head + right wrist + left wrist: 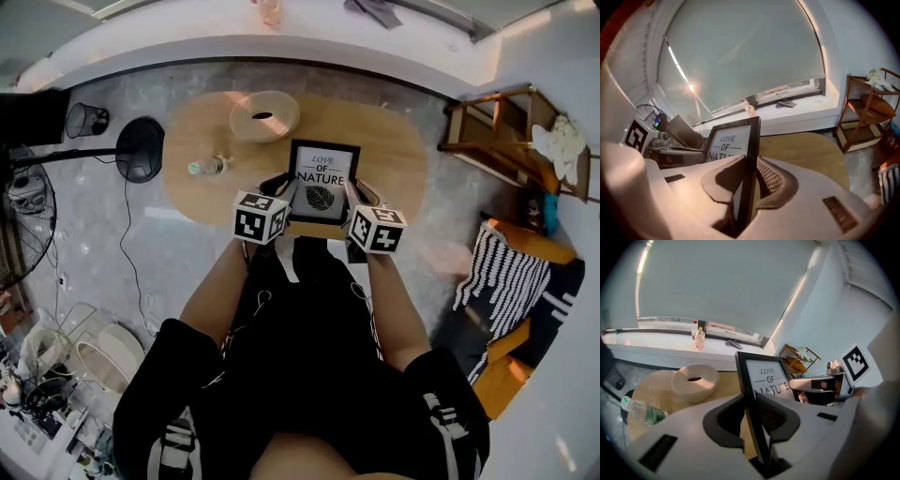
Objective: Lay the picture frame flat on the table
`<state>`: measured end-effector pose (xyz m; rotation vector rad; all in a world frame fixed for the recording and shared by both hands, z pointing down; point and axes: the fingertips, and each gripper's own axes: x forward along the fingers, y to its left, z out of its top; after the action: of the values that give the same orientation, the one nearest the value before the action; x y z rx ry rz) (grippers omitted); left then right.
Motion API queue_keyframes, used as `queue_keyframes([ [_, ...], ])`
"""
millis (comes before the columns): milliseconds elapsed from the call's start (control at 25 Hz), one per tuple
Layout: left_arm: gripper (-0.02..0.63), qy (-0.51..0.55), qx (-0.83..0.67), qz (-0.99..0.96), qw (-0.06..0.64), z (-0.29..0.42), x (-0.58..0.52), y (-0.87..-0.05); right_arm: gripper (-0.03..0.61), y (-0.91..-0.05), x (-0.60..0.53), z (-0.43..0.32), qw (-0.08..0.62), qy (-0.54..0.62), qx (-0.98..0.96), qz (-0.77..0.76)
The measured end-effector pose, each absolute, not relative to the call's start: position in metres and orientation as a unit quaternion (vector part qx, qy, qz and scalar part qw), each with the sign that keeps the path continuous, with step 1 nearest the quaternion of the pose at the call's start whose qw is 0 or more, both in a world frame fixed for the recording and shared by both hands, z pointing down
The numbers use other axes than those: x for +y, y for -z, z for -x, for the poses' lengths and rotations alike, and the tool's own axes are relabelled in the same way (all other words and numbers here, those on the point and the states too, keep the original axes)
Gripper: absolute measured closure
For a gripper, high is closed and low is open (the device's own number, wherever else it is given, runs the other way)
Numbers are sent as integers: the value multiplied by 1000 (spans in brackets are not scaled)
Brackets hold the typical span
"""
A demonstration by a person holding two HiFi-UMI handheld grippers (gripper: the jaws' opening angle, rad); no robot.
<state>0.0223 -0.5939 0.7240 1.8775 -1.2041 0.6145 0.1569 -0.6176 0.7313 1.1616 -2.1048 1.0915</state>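
wooden worktop (394, 141) sits below. left claw (752, 412) and right claw (749, 180) each pinch one side of the picture frame (322, 183). it looks stiff, light, and easy to break.

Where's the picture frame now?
Head view, centre: the picture frame is clamped by its sides in the left gripper and right gripper, at the near edge of the table; a beige bowl beyond it, to the left.

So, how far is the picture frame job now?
Done: the left hand-held gripper and the right hand-held gripper each clamp one side edge of the picture frame. In hand: it is held raised over the table, not flat. Left: lower it flat, then release.
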Motion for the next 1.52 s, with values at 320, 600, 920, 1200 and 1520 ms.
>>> queue_keyframes([
  [320, 520, -275, -445, -709, 473, -31, -590, -845, 486, -852, -619, -163, 309, -443, -751, -379],
  [600, 520, -300, -414, -686, 518, -42, -582, -940, 486, -958, -611, -175, 354, -489, -704, -373],
  [920, 522, -324, -409, -667, 533, -38, -575, -1015, 488, -1027, -608, -172, 390, -493, -681, -376],
  [1200, 525, -332, -412, -639, 559, -33, -571, -1054, 488, -1054, -606, -166, 408, -485, -671, -385],
  [1520, 478, -319, -412, -639, 566, -29, -561, -1066, 483, -1067, -600, -165, 423, -491, -667, -366],
])
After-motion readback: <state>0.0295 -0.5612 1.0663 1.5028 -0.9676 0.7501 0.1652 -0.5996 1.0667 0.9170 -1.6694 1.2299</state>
